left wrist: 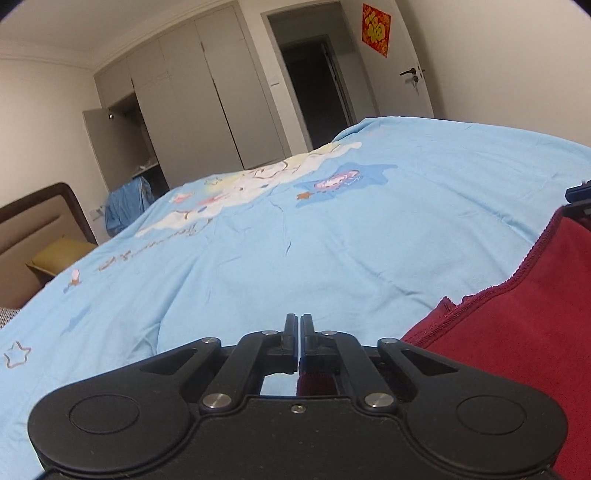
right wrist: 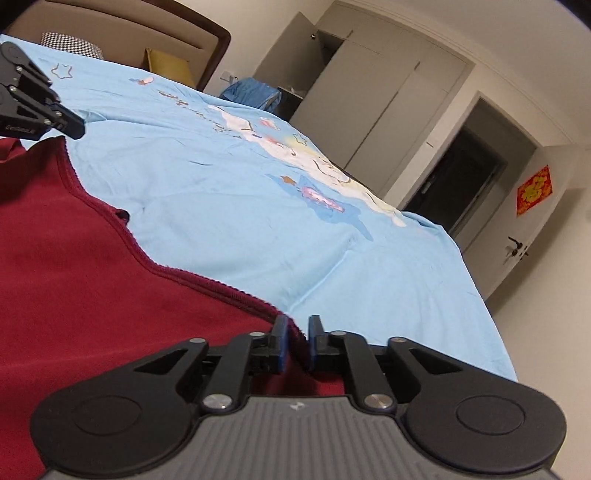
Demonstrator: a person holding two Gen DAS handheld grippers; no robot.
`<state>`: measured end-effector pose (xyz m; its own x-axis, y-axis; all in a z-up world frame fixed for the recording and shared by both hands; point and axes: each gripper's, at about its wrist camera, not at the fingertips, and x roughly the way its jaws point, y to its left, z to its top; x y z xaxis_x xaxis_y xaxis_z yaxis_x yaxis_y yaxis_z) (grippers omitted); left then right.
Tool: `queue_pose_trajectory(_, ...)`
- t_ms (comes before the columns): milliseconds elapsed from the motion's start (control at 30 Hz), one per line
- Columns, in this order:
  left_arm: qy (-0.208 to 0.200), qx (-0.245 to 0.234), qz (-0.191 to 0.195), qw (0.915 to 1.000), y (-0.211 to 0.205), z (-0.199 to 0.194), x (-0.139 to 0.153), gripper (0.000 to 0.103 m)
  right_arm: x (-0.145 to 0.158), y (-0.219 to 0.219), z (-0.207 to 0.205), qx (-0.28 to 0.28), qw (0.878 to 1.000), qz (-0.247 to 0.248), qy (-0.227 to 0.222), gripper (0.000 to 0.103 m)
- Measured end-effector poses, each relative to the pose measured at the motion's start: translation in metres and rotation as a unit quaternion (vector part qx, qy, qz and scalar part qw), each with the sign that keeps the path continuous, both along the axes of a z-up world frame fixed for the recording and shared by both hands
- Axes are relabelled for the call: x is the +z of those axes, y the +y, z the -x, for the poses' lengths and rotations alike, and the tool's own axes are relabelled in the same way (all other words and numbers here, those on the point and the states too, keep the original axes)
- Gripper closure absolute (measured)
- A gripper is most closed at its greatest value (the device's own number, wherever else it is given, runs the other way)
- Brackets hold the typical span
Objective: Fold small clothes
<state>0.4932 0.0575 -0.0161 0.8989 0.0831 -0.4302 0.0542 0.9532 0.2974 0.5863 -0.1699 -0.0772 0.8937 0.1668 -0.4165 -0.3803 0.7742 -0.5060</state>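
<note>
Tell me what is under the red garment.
The red garment lies on the light blue printed bedspread, which shows past its stitched edge. Both grippers, left and right, are at that edge. Whatever sits beneath the fabric itself is covered.

Bedroom with plain off-white walls (left wrist: 40, 122) and ceiling, grey floor-to-ceiling wardrobe (left wrist: 207, 96) along the far wall with its leftmost door (left wrist: 96, 147) swung open, dark open doorway (left wrist: 314, 92) next to it, white door (left wrist: 399, 66) with black lever handle carrying a red-and-gold diamond decoration (left wrist: 376, 29). Bed covered by a light blue cartoon-print bedspread (left wrist: 332, 229) fills the foreground; brown-framed padded tan headboard (left wrist: 33, 221) at one end with a mustard pillow (left wrist: 59, 254) and a black-and-white houndstooth pillow (right wrist: 70, 43), blue fabric heap (left wrist: 127, 203) beyond the bed's far side. Even indoor light, floor strip (right wrist: 535, 332) pale beside the bed.
</note>
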Motion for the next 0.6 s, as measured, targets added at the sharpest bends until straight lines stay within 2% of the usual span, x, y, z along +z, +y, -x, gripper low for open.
queue_pose_trajectory(33, 0.002, 0.004, 0.009, 0.9999, 0.003, 0.002, 0.001, 0.086, 0.004, -0.008, -0.006, -0.005, 1.0, -0.006, 0.003, 0.063)
queue_pose_trajectory(67, 0.003, 0.009, 0.021, 0.9997, 0.006, 0.004, 0.003, 0.076, 0.007, -0.015, -0.005, -0.011, 1.0, -0.017, 0.007, 0.051)
queue_pose_trajectory(100, 0.006, 0.012, 0.033, 0.9994, 0.009, 0.006, 0.004, 0.065, 0.01, -0.024, -0.004, -0.016, 0.999, -0.033, 0.009, 0.034)
queue_pose_trajectory(133, 0.01, 0.012, 0.046, 0.9988, 0.013, 0.007, 0.006, 0.06, 0.016, -0.035, -0.001, -0.021, 0.998, -0.052, 0.011, 0.029)
queue_pose_trajectory(167, 0.015, 0.012, 0.06, 0.998, 0.014, 0.01, 0.008, 0.049, 0.022, -0.047, 0.002, -0.025, 0.997, -0.072, 0.017, 0.027)
queue_pose_trajectory(200, 0.019, 0.01, 0.071, 0.9973, 0.014, 0.014, 0.009, 0.045, 0.028, -0.058, 0.004, -0.031, 0.995, -0.089, 0.023, 0.024)
queue_pose_trajectory(267, 0.024, 0.003, 0.083, 0.9963, 0.017, 0.022, 0.011, 0.031, 0.039, -0.082, 0.01, -0.042, 0.991, -0.122, 0.031, 0.009)
queue_pose_trajectory(300, 0.027, -0.002, 0.085, 0.996, 0.017, 0.027, 0.011, 0.023, 0.044, -0.095, 0.013, -0.044, 0.989, -0.137, 0.036, 0.008)
queue_pose_trajectory(367, 0.033, -0.015, 0.092, 0.9951, 0.019, 0.038, 0.01, 0.016, 0.049, -0.115, 0.02, -0.048, 0.985, -0.159, 0.052, 0.008)
queue_pose_trajectory(600, 0.079, -0.021, 0.123, 0.9891, 0.026, 0.069, -0.004, 0.017, 0.036, -0.14, 0.067, -0.057, 0.978, -0.185, 0.078, 0.008)
